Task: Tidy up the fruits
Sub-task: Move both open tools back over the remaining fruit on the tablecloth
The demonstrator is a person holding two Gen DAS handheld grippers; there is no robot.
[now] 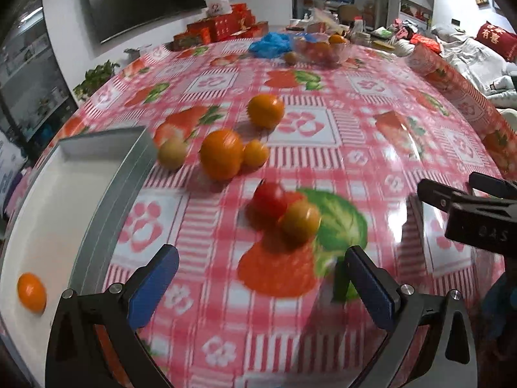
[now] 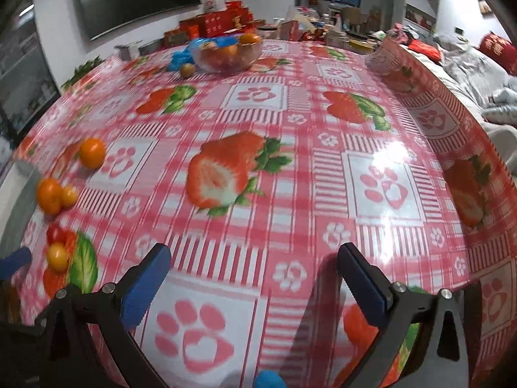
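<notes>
Fruits lie scattered on the bench (image 1: 355, 148), whose pink checked cloth we see in both views. The white tray (image 1: 64, 207) at its left edge holds one small orange (image 1: 31, 292). Beside the tray sit a large orange (image 1: 221, 154), a round orange (image 1: 265, 111), then a yellowish fruit (image 1: 300, 221) touching a red tomato (image 1: 269, 199). Our left hand-held gripper (image 1: 261, 286) hovers spread and empty before that pair; our right hand-held gripper (image 2: 255, 283) gapes empty too.
</notes>
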